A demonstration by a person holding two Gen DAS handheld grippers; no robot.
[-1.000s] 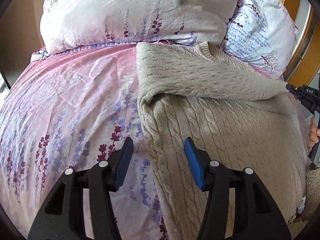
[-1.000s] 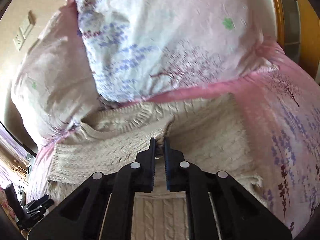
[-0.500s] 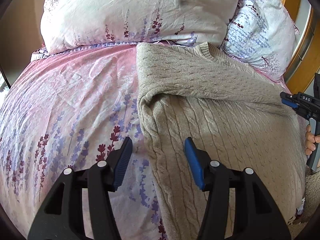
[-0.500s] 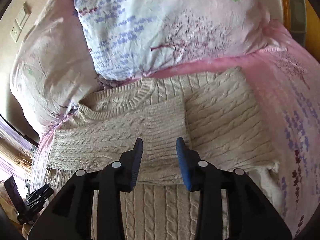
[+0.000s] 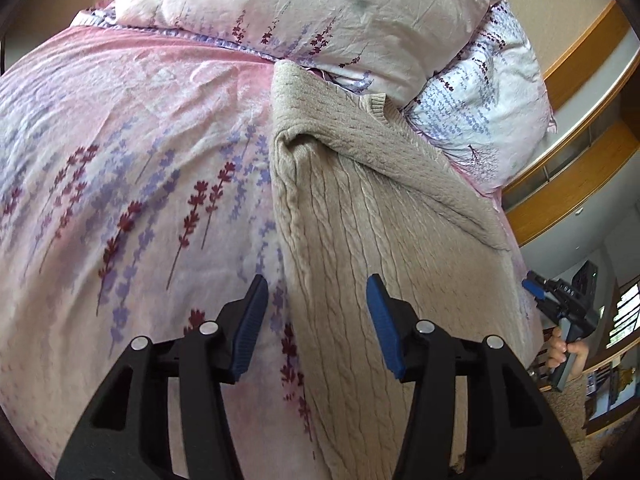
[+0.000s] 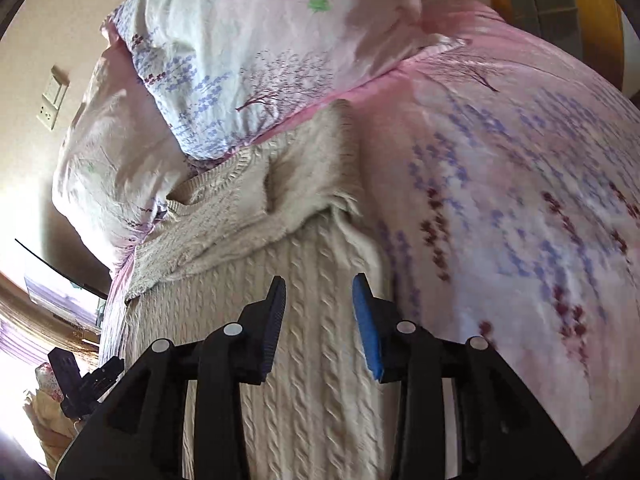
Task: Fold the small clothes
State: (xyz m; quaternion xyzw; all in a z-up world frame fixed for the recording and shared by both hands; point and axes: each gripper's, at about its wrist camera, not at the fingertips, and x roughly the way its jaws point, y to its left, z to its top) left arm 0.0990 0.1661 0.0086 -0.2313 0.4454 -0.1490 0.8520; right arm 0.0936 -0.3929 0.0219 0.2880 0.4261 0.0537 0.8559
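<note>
A beige cable-knit sweater point(image 5: 384, 216) lies on the pink floral bedspread point(image 5: 132, 168), its top against the pillows, with both sleeves folded across the chest. My left gripper point(image 5: 316, 320) is open and empty, straddling the sweater's left edge near the hem. My right gripper point(image 6: 318, 328) is open and empty over the sweater's point(image 6: 304, 320) right side, below the folded sleeve point(image 6: 224, 232). The right gripper also shows at the far right of the left wrist view point(image 5: 560, 300), and the left gripper at the lower left of the right wrist view point(image 6: 86, 380).
Two floral pillows point(image 5: 320, 12) point(image 5: 488, 100) lie at the head of the bed, touching the sweater's collar. A wooden frame point(image 5: 580, 184) stands right of the bed. A wall socket point(image 6: 52, 98) is on the left wall in the right wrist view.
My right gripper let go of the sleeve, opened and drew back toward the sweater's lower right side. My left gripper stayed open and shifted a little along the left edge.
</note>
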